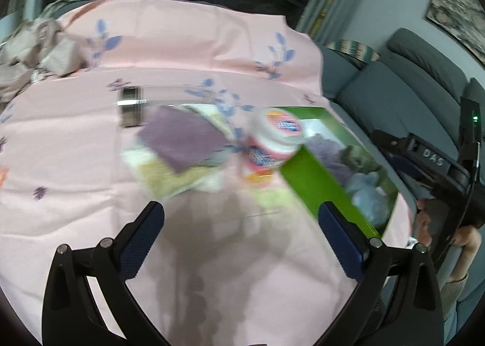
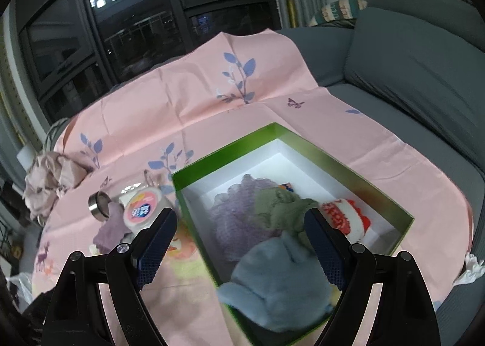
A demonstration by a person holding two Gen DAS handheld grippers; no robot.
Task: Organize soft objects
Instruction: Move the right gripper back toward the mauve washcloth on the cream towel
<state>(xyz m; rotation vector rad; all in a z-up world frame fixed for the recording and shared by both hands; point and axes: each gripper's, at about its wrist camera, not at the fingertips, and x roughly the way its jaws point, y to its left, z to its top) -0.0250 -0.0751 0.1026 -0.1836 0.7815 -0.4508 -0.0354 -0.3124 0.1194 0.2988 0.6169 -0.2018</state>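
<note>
A green box [image 2: 306,141] with a white inside lies on the pink floral cloth [image 2: 194,109]. It holds a purple mesh puff [image 2: 239,218], a green cloth [image 2: 282,206], a red-and-white knit item [image 2: 345,218] and a blue plush [image 2: 279,282] at the near end. My right gripper [image 2: 241,243] is open and empty just above the blue plush. My left gripper [image 1: 241,233] is open and empty over bare cloth, short of a purple cloth [image 1: 182,136] lying on a pale yellow-green towel [image 1: 169,176]. The box shows at the right [image 1: 315,182].
A white and pink jar [image 1: 272,139] stands between the towels and the box, also in the right wrist view [image 2: 145,209]. A metal ring-shaped tin [image 1: 130,106] lies beyond the purple cloth. A crumpled beige cloth [image 1: 33,52] lies far left. A grey sofa [image 2: 409,73] borders the right.
</note>
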